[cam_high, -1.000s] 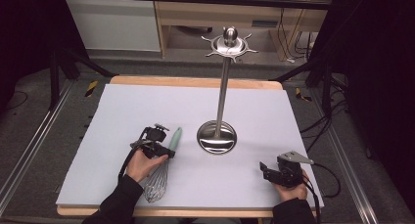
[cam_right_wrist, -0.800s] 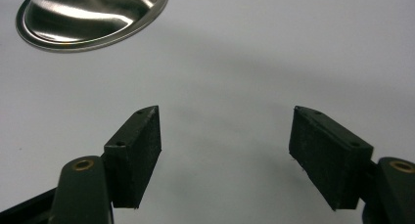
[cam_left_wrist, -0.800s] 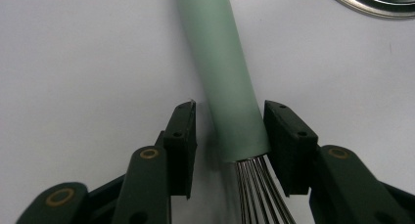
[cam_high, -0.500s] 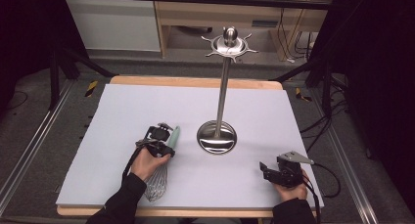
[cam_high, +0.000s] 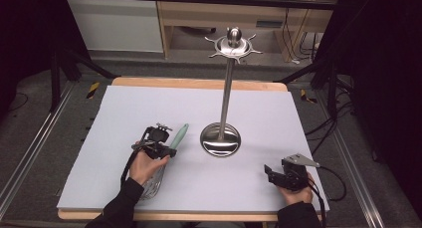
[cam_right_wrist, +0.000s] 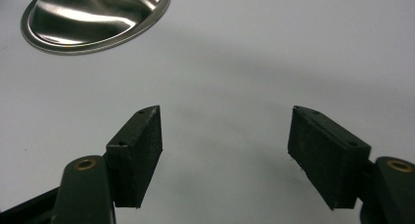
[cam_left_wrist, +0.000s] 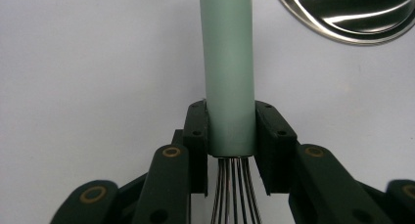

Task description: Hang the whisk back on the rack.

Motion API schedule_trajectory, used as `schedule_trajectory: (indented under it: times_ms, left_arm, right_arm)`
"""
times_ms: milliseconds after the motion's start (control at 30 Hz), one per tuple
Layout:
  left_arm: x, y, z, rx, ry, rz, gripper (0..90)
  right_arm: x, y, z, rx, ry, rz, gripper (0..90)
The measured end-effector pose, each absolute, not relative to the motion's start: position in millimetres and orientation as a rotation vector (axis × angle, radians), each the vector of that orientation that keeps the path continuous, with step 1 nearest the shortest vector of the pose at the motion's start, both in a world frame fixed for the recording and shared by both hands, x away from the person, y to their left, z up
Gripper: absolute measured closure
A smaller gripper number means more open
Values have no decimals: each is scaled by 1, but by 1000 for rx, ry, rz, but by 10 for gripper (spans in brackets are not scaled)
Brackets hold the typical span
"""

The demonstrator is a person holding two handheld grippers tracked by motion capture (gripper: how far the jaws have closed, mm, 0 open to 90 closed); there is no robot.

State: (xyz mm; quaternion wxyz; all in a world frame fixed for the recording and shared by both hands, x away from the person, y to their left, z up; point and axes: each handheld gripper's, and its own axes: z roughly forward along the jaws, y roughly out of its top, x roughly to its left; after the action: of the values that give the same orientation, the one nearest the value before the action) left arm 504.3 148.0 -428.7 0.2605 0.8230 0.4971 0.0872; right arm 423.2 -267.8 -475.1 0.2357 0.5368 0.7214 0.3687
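Where the left gripper (cam_high: 168, 149) met the whisk (cam_high: 168, 153) on the white table cover (cam_high: 129, 108), its jaws had just been closing and now pressed on both sides of the mint-green handle (cam_left_wrist: 229, 67), right at the end where the wires (cam_left_wrist: 232, 190) emerge. No container stood on the table; the nearest thing to one was the shallow, dished steel base (cam_high: 220, 140) of the utensil stand (cam_high: 227, 96), and it held nothing but the stand's own pole. In the high view the whisk's wire head (cam_high: 153, 184) was largely covered by the left hand (cam_high: 145, 166) and sleeve, so its shape was hard to make out, and the handle's gripped part sat under the gripper body. In the left gripper view the handle ran off the top edge and the wires off the bottom, and the base showed as a cropped arc (cam_left_wrist: 347, 13) at the upper right. The whisk lay flat, its handle pointing away from the person toward the base, near it but not touching. The right gripper (cam_high: 272, 174) rested at the near right of the table, well apart from the whisk, its jaws spread wide with bare cover between the pads (cam_right_wrist: 139, 150).
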Motion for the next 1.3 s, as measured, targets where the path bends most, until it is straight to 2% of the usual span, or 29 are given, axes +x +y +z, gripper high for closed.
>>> schedule_trajectory:
  times_ms: [567, 1300]
  left_arm:
    - [476, 170, -394, 2086, 1216, 323, 688]
    - [439, 204, -378, 1886, 1091, 449, 688]
  right_arm:
    - [423, -268, -475, 1469, 1969, 1010, 293]
    - [422, -269, -474, 1469, 1970, 1016, 295]
